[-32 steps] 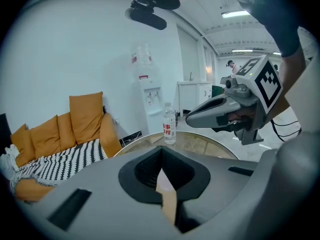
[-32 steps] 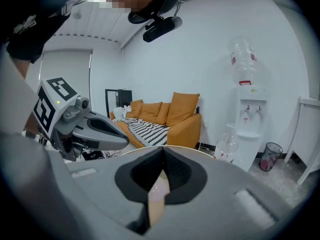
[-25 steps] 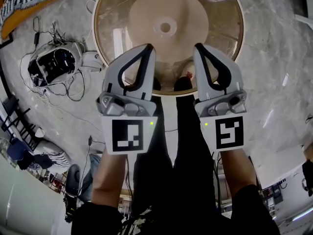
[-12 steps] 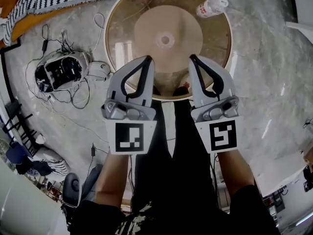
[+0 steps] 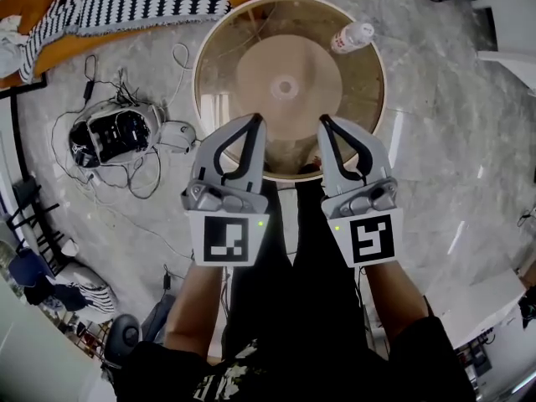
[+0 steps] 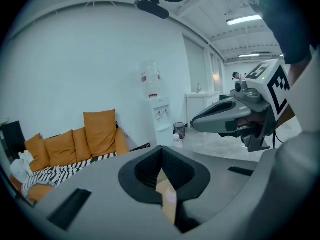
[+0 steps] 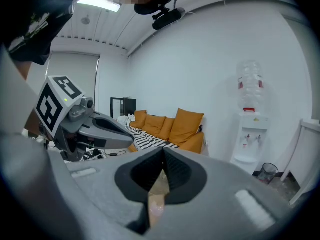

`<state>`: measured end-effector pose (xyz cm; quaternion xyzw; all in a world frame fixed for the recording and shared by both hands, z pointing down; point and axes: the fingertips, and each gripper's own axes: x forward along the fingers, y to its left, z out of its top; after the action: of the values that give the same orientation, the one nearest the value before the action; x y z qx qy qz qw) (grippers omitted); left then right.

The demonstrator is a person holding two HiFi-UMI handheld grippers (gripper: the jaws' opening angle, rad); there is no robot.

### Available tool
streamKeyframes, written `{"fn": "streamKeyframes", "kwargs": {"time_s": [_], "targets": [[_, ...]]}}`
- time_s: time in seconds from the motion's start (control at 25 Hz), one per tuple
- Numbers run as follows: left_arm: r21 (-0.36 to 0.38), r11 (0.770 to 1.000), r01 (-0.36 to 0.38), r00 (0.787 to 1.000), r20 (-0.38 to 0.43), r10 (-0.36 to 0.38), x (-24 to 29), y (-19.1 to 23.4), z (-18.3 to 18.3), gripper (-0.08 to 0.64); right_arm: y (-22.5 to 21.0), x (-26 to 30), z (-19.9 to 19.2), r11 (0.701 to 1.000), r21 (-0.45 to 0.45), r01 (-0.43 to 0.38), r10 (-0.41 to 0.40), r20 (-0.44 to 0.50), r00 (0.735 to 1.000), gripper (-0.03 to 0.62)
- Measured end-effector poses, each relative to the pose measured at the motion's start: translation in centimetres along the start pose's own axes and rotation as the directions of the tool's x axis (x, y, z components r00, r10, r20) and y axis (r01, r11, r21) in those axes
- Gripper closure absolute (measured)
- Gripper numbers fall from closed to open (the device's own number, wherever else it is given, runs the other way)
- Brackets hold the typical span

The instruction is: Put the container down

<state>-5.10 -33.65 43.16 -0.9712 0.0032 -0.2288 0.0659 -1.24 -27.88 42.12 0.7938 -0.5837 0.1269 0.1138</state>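
Observation:
A clear plastic bottle (image 5: 351, 36) with a red-and-white label rests at the far right edge of a round glass-topped table (image 5: 206, 65); nothing holds it. In the head view my left gripper (image 5: 255, 121) and right gripper (image 5: 325, 121) hang side by side above the table's near rim, well above it. Both point forward and slightly down, and both are shut and empty. In the left gripper view my own jaws (image 6: 161, 150) meet, with the right gripper (image 6: 235, 117) beside them. The right gripper view shows its closed jaws (image 7: 163, 151) and the left gripper (image 7: 97, 129).
An orange sofa with a striped blanket (image 5: 126, 2) stands at the back left. A black device amid tangled cables (image 5: 113, 134) lies on the marble floor left of the table. A water dispenser (image 6: 158, 115) stands by the wall. Shoes (image 5: 84, 296) sit at the lower left.
Both grippers have risen together, still shut and empty. The table and bottle look smaller and farther below, and more of the floor and sofa has come into view.

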Motion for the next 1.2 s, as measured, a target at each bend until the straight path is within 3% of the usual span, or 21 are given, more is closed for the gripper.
{"fn": "streamKeyframes", "kwargs": {"time_s": [0.2, 0.6, 1.04, 1.2], "targets": [[-0.027, 1.000, -0.013, 1.000, -0.013, 0.013, -2.4, 0.5, 2.6, 0.548, 0.2, -1.8, 3.6, 1.000, -0.011, 0.009, -0.009, 0.015, 1.000, 0.597], [-0.006, 1.000, -0.022, 0.999, 0.044, 0.022, -6.9, -0.1, 9.2, 0.548, 1.0, -5.8, 10.0, 0.999, -0.012, 0.035, -0.035, 0.066, 0.997, 0.597], [-0.060, 0.998, -0.020, 0.999, 0.035, 0.022, -10.7, -0.4, 12.9, 0.548, 1.2, -9.4, 13.9, 0.999, -0.036, 0.041, -0.038, 0.062, 0.997, 0.597], [-0.022, 1.000, 0.004, 0.999, 0.051, -0.003, -11.8, -1.1, 14.6, 0.548, 1.2, -10.2, 14.8, 0.999, -0.023, 0.047, -0.045, 0.090, 0.995, 0.597]]}}
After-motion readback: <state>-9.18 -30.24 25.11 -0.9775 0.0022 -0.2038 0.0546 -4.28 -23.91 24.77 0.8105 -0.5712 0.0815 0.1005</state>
